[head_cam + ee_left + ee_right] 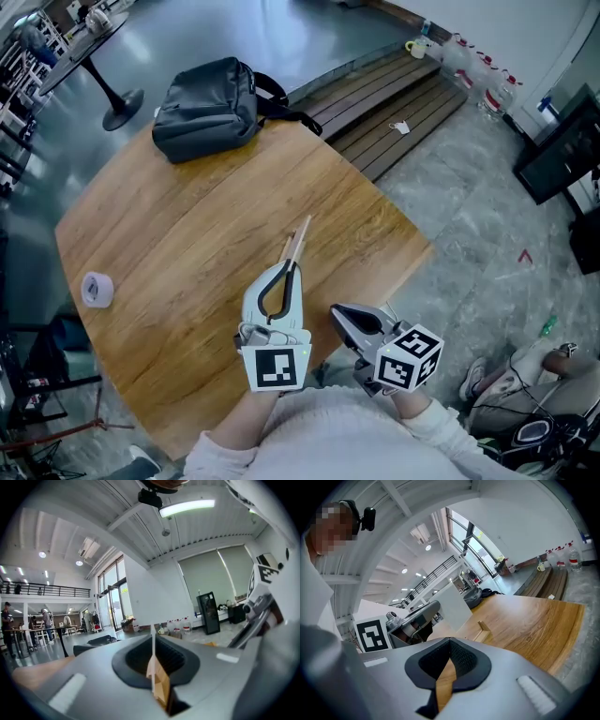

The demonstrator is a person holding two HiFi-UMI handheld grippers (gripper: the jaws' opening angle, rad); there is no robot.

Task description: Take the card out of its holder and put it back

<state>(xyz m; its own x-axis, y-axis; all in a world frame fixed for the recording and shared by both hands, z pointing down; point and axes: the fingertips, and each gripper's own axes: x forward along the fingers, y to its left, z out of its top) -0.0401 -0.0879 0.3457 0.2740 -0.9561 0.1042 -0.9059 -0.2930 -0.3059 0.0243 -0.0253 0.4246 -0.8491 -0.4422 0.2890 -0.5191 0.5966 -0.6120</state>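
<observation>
At the far left of the head view, a roll of tape point(97, 289) is lying on the round wooden table point(187, 216), and a dark bag point(206, 105) is sitting at the table's upper left edge. At lower centre, the left gripper point(292, 268) is pinching the wooden holder point(161, 682) tight between its jaws. The white card point(451, 605) is standing in the holder's slot, edge-on to that gripper. Just to the right, the right gripper point(342, 314) is hanging near the holder with its jaws together and nothing between them.

The pull-out looks not yet begun. To do it well, I'd say the right jaws should open and pinch the card's flat faces near its free edge, clear of the left jaws. They should then draw it straight along the slot while the left grip stops the holder twisting. A skewed pull would likely bend so thin a card.
</observation>
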